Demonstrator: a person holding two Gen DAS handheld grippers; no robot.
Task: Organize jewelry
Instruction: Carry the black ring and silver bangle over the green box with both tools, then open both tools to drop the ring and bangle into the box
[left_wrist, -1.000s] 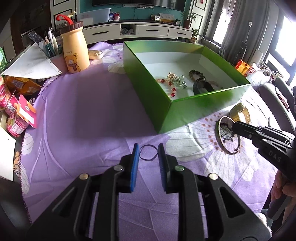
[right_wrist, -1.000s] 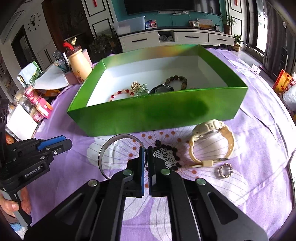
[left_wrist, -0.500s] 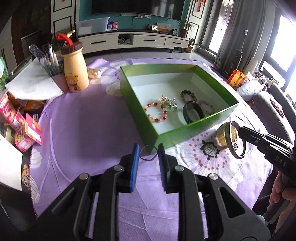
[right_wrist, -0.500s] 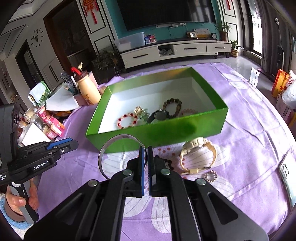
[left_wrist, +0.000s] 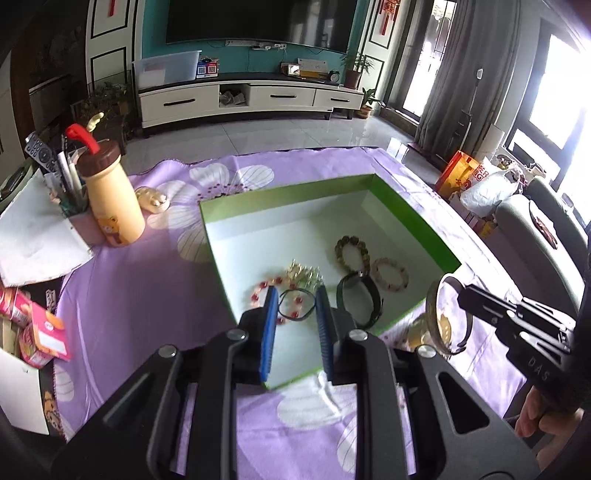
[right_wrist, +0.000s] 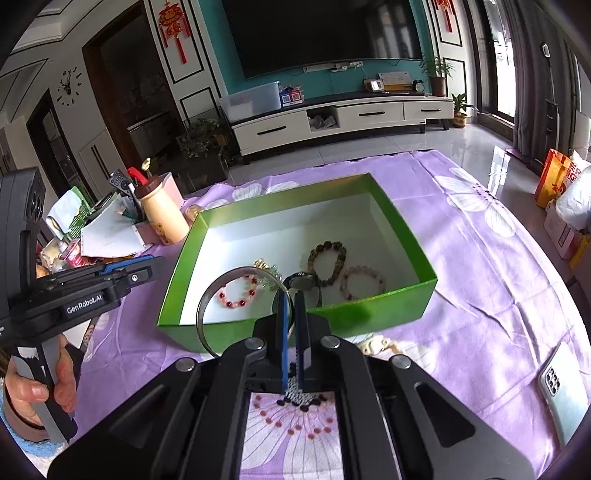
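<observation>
My left gripper is shut on a thin black loop, which hangs between its blue pads above the near corner of the green box. My right gripper is shut on the rim of a large silver bangle, held over the box's near wall; the bangle also shows in the left wrist view. Inside the box lie a red bead bracelet, a gold ornament, a brown bead bracelet, a pink bead bracelet and a black watch.
A purple floral cloth covers the table. A cream watch and a beaded piece lie in front of the box, a phone at the right. A bear bottle, papers and snack packs crowd the left side.
Both grippers have risen from the cloth and moved toward the box, the left carrying the black loop and the right the silver bangle. Both views now look down into the box.
</observation>
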